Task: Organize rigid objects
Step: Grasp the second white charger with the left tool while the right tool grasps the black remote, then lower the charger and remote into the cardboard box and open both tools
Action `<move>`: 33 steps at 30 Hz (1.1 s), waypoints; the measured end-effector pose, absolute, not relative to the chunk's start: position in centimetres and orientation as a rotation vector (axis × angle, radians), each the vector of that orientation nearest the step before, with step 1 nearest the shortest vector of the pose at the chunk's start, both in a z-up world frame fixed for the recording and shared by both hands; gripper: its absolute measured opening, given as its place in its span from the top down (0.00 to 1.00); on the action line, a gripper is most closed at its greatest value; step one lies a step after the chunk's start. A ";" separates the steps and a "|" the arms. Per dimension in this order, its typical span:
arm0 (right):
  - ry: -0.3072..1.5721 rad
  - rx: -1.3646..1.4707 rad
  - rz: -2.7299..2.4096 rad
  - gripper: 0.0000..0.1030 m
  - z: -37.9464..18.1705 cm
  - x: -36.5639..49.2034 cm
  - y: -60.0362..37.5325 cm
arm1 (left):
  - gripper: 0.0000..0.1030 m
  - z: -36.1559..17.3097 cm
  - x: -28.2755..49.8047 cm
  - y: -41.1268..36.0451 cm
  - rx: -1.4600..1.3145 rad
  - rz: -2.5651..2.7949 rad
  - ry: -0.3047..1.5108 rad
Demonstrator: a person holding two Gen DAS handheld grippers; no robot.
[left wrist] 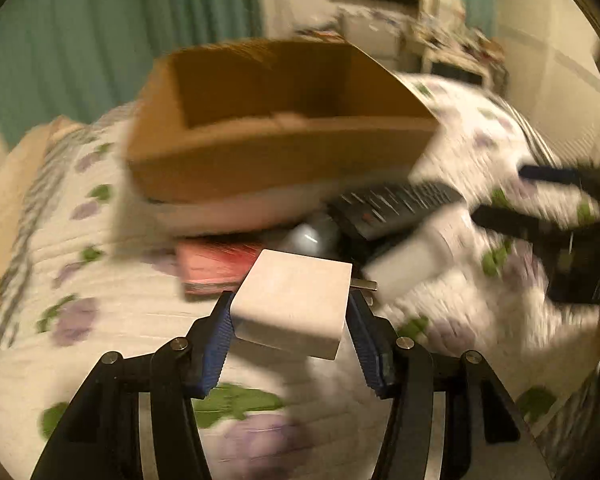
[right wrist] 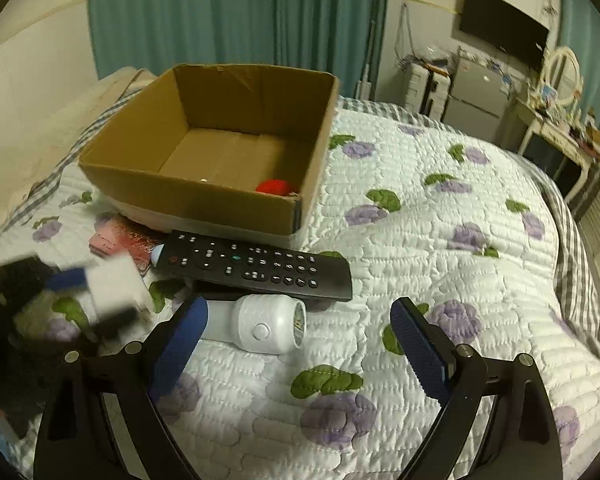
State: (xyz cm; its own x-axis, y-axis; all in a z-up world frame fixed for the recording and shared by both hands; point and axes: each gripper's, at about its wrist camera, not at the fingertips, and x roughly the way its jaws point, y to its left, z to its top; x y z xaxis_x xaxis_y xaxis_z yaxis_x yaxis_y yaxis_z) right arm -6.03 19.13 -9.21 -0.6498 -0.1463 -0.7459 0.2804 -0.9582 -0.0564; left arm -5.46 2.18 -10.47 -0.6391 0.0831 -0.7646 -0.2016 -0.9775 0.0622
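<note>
**Left gripper holds a white charger block; right gripper wide open over the quilt**

The left gripper [left wrist: 290, 312] has its blue pads pressed against both sides of a white charger block [left wrist: 294, 306], a squarish plug adapter with a metal prong showing at its right edge. It is held clear of the bed, in front of the cardboard box [left wrist: 276, 136]. The left wrist view is blurred, so finer detail on the block cannot be read. In the right wrist view this gripper and its block appear at the far left, also smeared.

Going left to right across the flowered quilt [right wrist: 440, 240]: a pink and red flat packet [right wrist: 120, 240] lies partly under the box's near corner. Beside it, the open cardboard box sits toward the head of the bed, with a red round object [right wrist: 274, 187] in its near right corner. In front of the box lies a black remote control [right wrist: 256, 266], its left end touching a small pale blue rounded item that cannot be identified. Just beside the remote's near edge lies a white cylindrical device [right wrist: 266, 326] on its side, with a round button on its body.

The right gripper [right wrist: 298, 344] hovers above the quilt with its jaws spread far apart and nothing between them; its left pad is close to the white cylindrical device.
</note>
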 end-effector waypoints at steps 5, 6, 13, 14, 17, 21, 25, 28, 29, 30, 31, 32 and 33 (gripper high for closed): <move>0.368 1.145 -2.602 0.10 -10.3 -6.5 16.6 | 0.46 -7.7 -6.1 -1.2 -1.198 2.886 0.058; 0.411 1.144 -2.597 0.10 -10.7 -6.7 16.0 | 0.46 -7.6 -5.9 -1.7 -1.197 2.908 0.052; 0.615 1.153 -2.560 0.20 -13.0 -8.2 12.7 | 0.46 -8.6 -6.7 -3.5 -1.254 2.942 -0.050; 0.647 1.146 -2.567 0.22 -13.3 -8.5 12.3 | 0.46 -8.7 -6.7 -3.5 -1.259 2.940 -0.052; 0.714 1.132 -2.572 0.29 -14.0 -9.0 11.1 | 0.46 -9.0 -6.8 -3.4 -1.267 2.930 -0.060; 0.762 1.080 -2.581 0.40 -14.4 -9.1 9.9 | 0.46 -9.2 -6.8 -3.4 -1.271 2.926 -0.060; 0.821 1.005 -2.617 0.62 -14.1 -8.2 9.5 | 0.46 -9.2 -6.6 -3.3 -1.263 2.925 -0.054; 0.762 0.948 -2.660 0.71 -12.5 -7.4 10.2 | 0.46 -9.0 -6.5 -3.2 -1.251 2.927 -0.048; 0.750 0.929 -2.678 0.75 -11.8 -7.1 10.6 | 0.46 -8.9 -6.5 -3.1 -1.246 2.926 -0.047; 0.731 0.912 -2.691 0.76 -11.0 -6.8 11.0 | 0.46 -8.8 -6.4 -3.0 -1.242 2.927 -0.047; 0.696 0.907 -2.695 0.77 -10.3 -6.6 11.4 | 0.46 -8.6 -6.3 -2.9 -1.235 2.928 -0.045; 0.642 0.903 -2.698 0.80 -9.4 -6.4 12.0 | 0.46 -8.4 -6.1 -2.6 -1.223 2.925 -0.040; 0.620 0.896 -2.710 0.81 -8.7 -6.3 12.4 | 0.46 -8.1 -5.9 -2.4 -1.212 2.920 -0.036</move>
State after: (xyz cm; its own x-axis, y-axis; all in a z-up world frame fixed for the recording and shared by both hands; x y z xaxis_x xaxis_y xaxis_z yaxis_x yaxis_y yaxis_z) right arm -6.28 12.44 -8.71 -0.7899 -0.0748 -0.6086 0.3319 -0.8867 -0.3218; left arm -5.87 -2.43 -8.10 -0.7058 -0.0098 -0.7084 0.0273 -0.9995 -0.0134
